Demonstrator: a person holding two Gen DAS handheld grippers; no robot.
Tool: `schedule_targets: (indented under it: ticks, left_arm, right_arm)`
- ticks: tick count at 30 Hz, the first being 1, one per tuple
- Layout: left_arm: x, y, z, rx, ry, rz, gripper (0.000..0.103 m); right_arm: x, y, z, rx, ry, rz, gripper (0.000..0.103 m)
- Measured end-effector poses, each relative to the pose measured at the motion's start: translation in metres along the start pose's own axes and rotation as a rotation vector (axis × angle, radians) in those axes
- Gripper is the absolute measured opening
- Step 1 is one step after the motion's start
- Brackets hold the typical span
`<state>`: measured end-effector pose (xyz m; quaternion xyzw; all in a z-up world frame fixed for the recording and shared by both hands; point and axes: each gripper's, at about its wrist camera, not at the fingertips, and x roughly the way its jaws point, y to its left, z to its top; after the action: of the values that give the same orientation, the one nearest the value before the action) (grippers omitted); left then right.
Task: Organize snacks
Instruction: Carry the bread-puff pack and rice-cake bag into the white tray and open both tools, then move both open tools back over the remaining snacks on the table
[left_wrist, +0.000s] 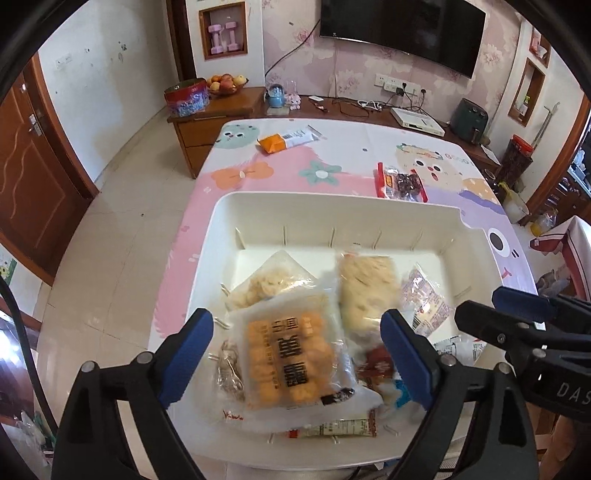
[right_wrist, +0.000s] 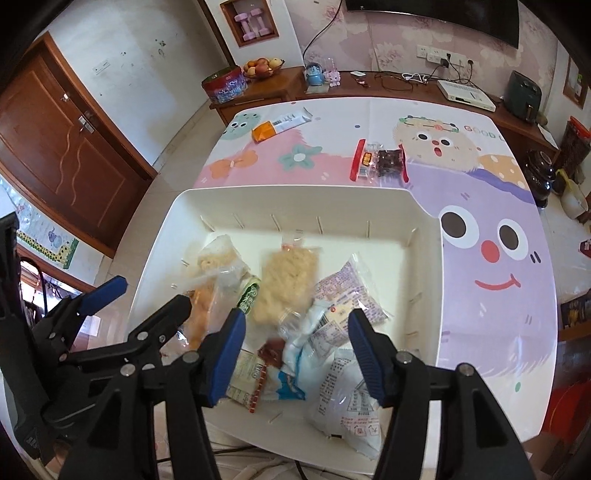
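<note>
Task looks mostly done, judging by the layout: white bin (left_wrist: 221, 221) on the desk (right_wrist: 480, 332) already holds most snacks, incl. orange-ball pack (left_wrist: 288, 362) on top, a noodle-like pack (left_wrist: 365, 291), pale chip bag (left_wrist: 266, 284), printed white packs (right_wrist: 347, 402) and a blue-white wrapper (right_wrist: 291, 384) near the front. Left to go, it seems: orange-white pack (left_wrist: 286, 140) at the far desk edge and red-dark pack (left_wrist: 400, 182) just beyond the bin's far rim, both well apart from either gripper.

Left gripper (left_wrist: 295, 363) jaws wide open over the orange-ball pack, holding nothing. Right gripper (right_wrist: 295, 354) jaws also wide open, empty, above the bin's front-right pile.

Hard to tell: packs overlap so lower ones are part hidden; label text blurred/unreadable; bin's near rim cut off by gripper bodies; can't tell if the left jaws touch the pack or just sit above it; whether more snacks lie outside view unknown
</note>
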<state>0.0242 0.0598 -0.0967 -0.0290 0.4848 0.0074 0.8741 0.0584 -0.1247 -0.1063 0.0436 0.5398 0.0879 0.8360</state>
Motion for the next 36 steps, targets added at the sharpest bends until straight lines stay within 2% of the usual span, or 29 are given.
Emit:
schedule_targets:
  ticks: [28,36]
  left_arm:
    - [0.001,0.0,0.0,-0.003,0.019,-0.004,0.091]
    - [-0.012,0.006,0.022,0.047,-0.053,0.004,0.091]
  right_arm:
    - [0.004,-0.005,-0.007,0.024,0.025,0.005,0.059]
    - [-0.001,-0.002,0.004,0.004,0.0,-0.016,0.059]
